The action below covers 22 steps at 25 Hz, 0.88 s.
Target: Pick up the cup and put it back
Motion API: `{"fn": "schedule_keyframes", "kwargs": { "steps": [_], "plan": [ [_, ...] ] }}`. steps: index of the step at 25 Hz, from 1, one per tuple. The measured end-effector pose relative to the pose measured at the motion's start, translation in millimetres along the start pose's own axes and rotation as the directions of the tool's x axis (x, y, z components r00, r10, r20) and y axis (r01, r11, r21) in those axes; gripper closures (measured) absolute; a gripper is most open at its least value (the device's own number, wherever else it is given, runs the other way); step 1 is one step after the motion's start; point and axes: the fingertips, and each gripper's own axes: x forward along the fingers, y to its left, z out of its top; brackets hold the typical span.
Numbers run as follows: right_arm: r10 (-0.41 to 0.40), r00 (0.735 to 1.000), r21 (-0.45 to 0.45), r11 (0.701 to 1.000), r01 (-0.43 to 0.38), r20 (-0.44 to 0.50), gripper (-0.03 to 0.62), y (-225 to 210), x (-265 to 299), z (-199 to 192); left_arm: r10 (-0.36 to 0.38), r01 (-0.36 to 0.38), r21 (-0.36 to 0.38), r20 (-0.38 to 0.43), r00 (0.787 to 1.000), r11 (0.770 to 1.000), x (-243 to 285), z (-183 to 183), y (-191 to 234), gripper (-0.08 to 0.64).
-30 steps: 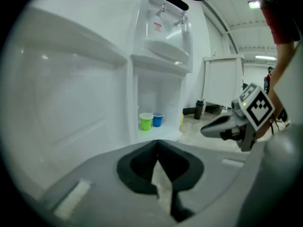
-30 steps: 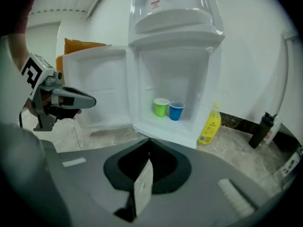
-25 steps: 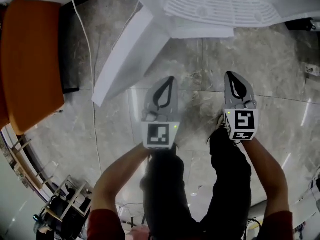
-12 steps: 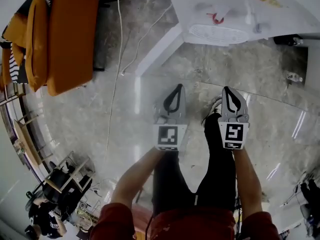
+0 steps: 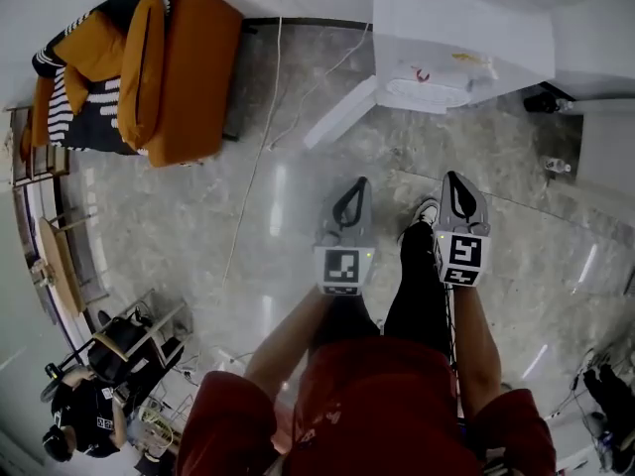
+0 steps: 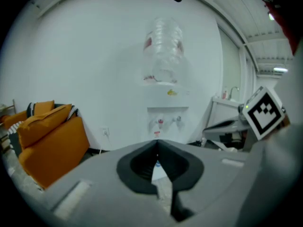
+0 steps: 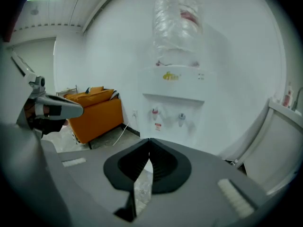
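No cup shows in any view. My left gripper (image 5: 354,184) and right gripper (image 5: 454,178) are held side by side above the stone floor, both pointing at a white water dispenser (image 5: 461,38). Each is shut with nothing between its jaws. In the left gripper view the left gripper (image 6: 157,142) points at the dispenser (image 6: 165,103), which carries a clear bottle (image 6: 163,51) on top. The right gripper (image 7: 149,140) faces the same dispenser (image 7: 177,103), with its red tap (image 7: 155,112) and its bottle (image 7: 177,27).
An orange sofa (image 5: 179,67) stands at the far left by the wall. A white cable (image 5: 263,137) runs across the floor. A white counter (image 7: 284,141) is right of the dispenser. A wire rack (image 5: 129,350) sits behind me at the lower left.
The dispenser now looks smaller and farther off in the head view, and the sofa has come into full sight. Both grippers stay shut and side by side.
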Motion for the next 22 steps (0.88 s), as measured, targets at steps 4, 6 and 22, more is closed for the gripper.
{"fn": "schedule_keyframes", "kwargs": {
  "steps": [4,6,22],
  "plan": [
    [0.000,0.998,0.007,1.000,0.000,0.064,0.591,7.3,-33.9,69.9,-0.047,0.044,0.078,0.040,0.998,0.996,-23.7,59.1,4.1,0.560],
    [0.011,0.997,-0.010,1.000,-0.010,0.071,0.591,13.0,-61.2,96.4,-0.033,0.029,0.073,0.053,0.998,0.997,-42.0,85.9,6.3,0.560],
    [-0.062,0.951,0.048,0.998,0.050,0.302,0.591,9.1,-207.3,275.2,-0.107,0.051,0.177,0.321,0.941,0.983,-137.2,290.3,-3.6,0.560]
  ]
}}
